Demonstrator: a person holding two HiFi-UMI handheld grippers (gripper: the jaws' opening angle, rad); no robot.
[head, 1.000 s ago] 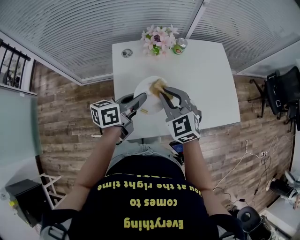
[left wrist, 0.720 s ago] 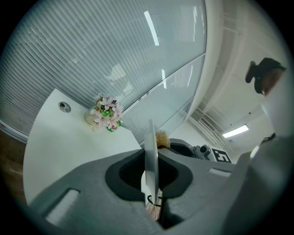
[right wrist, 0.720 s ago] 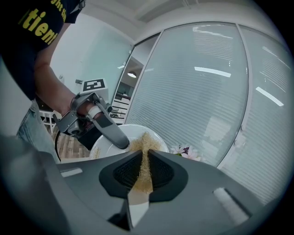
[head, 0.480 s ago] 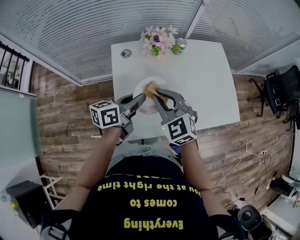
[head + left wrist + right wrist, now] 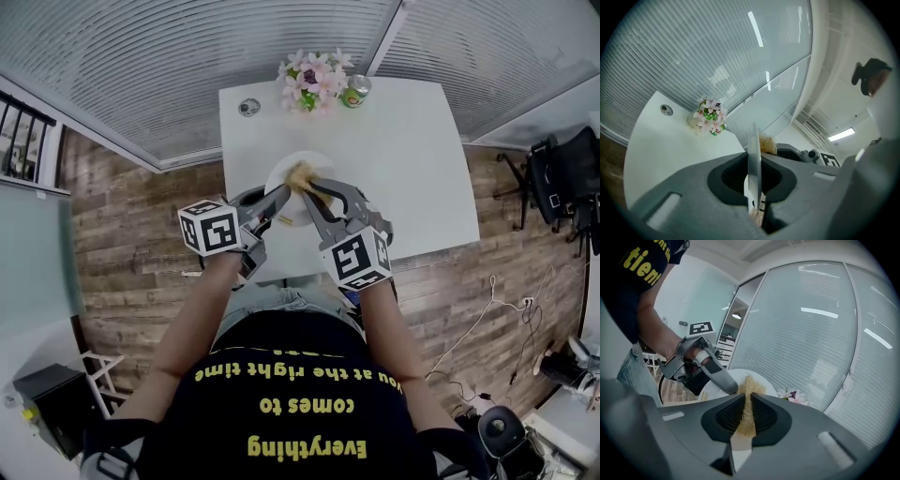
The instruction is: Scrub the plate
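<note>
Now, mid-scrub, the left gripper (image 5: pixel 277 201) clenches the rim of the plate (image 5: pixel 284 172), tilted up over the table (image 5: pixel 403 159), while the right gripper (image 5: pixel 317 190) pinches the scourer (image 5: pixel 300 174) against its face; next likely comes a firm wipe

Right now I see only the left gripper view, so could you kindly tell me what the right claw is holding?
Observer: The right claw is shut on a straw-coloured scrubbing pad.
Operator: Thank you. Where does that pad sit on the plate?
Observer: In the head view it lies over the far half of the plate, close to where the left claw grips the rim.
</note>
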